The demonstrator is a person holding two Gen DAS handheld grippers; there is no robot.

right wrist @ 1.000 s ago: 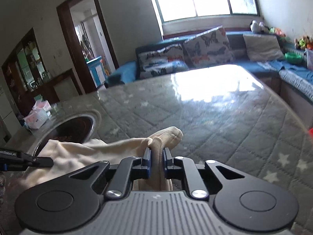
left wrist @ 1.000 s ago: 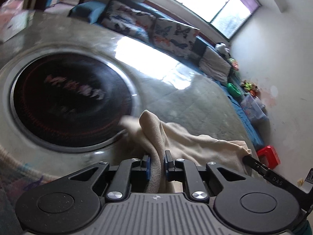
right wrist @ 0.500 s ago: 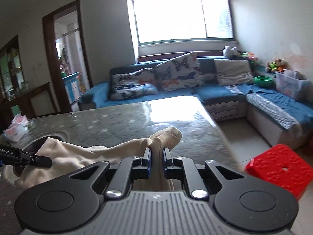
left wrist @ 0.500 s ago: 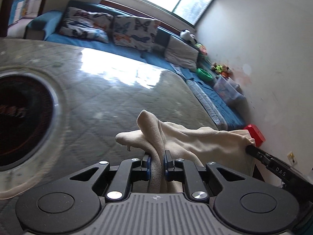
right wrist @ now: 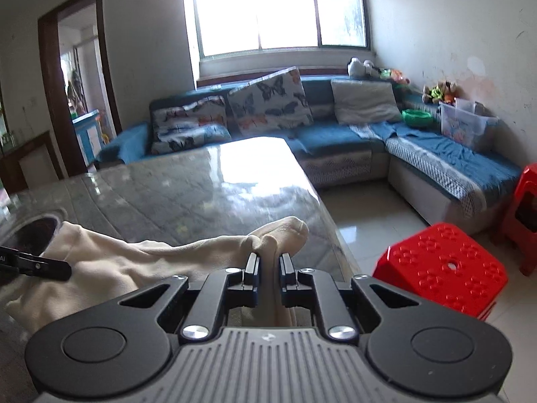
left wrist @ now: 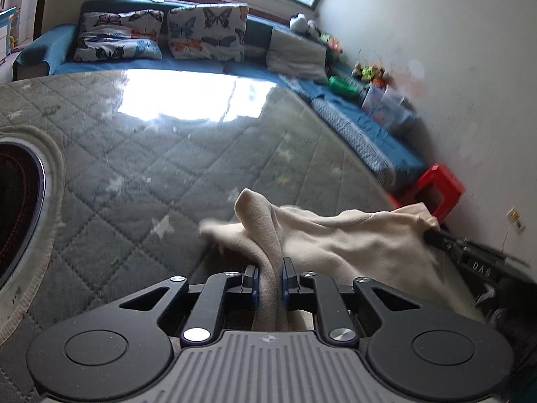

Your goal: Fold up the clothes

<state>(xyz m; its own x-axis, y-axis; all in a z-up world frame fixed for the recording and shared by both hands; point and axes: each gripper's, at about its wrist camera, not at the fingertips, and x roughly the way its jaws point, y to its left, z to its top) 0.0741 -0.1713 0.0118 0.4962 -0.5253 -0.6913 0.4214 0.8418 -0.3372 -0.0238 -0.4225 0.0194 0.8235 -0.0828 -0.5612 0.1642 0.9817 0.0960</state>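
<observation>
While both grippers pinch it, a cream garment hangs stretched.
Left gripper and right gripper clamp opposite ends above the table.

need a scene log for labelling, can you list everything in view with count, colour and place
cream garment: 1, cream, hanging between both grippers over the table's near edge
table: 1, grey quilted star cover under a glossy sheet
round black inset: 1, black, left part of table
sofa: 1, blue, L-shaped under window and along right wall
butterfly cushions: 3, white patterned, on sofa
plain cushion: 1, beige, sofa corner
red stools: 2, red, on floor right of table
green bowl: 1, on sofa
clear plastic box: 1, on sofa
left gripper: black, shut on garment
right gripper: black, shut on garment
</observation>
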